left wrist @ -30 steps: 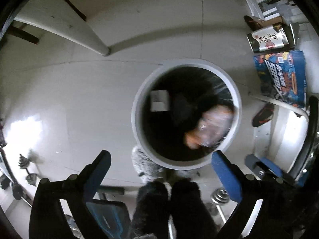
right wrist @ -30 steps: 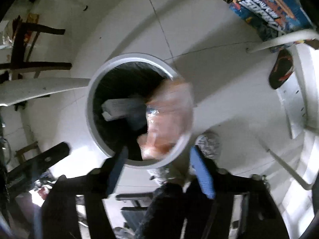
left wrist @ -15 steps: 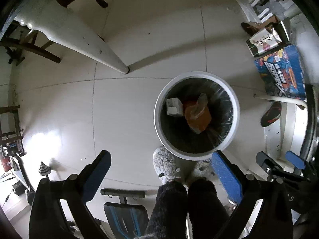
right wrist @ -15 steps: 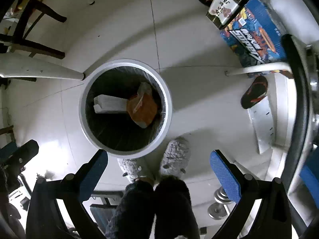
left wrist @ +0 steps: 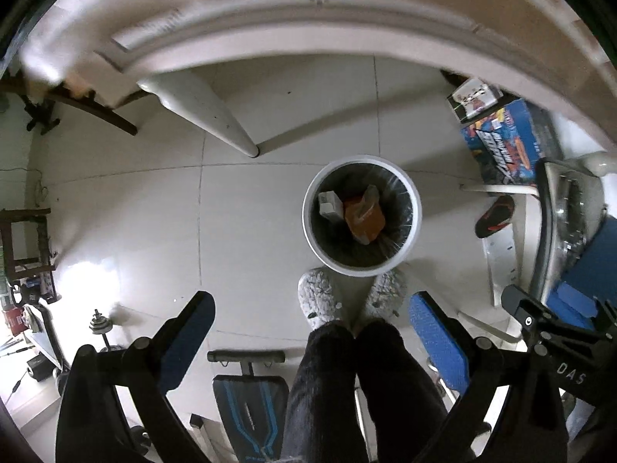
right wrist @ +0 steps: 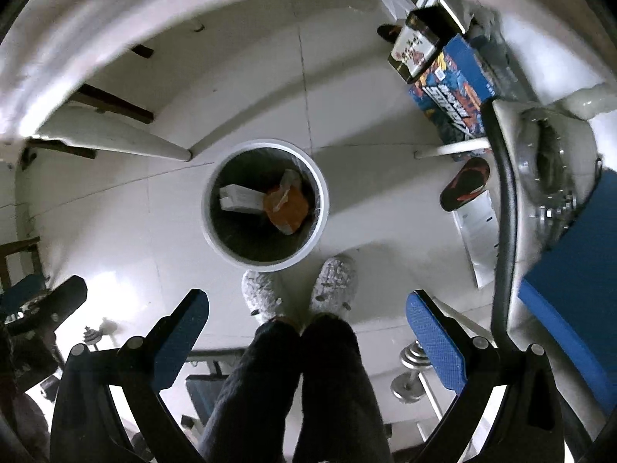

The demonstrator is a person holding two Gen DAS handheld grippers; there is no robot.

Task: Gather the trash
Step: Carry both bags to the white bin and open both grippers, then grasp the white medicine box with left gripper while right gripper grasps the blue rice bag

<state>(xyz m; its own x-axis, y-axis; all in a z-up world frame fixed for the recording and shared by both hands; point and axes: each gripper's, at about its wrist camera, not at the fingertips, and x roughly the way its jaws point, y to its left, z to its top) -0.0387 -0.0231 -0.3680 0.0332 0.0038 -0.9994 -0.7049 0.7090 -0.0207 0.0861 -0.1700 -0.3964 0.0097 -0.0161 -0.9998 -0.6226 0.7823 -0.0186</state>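
Trash-wise, orange plastic bag (left wrist: 364, 218) sits in my round white bin (left wrist: 414, 208); left tool (left wrist: 308, 332) and right tool (right wrist: 306, 328) both gape wide, gripping nothing.

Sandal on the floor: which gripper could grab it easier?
Probably the right gripper: open, empty, on the side of the trash bin where the sandal lies. The left gripper is farther off.

The orange bag (right wrist: 287, 208), a blur at the bin (right wrist: 265, 146) rim a second ago, now lies inside beside the box (right wrist: 241, 198). The bin looks smaller, a table edge (left wrist: 308, 27) fills both frames' tops.
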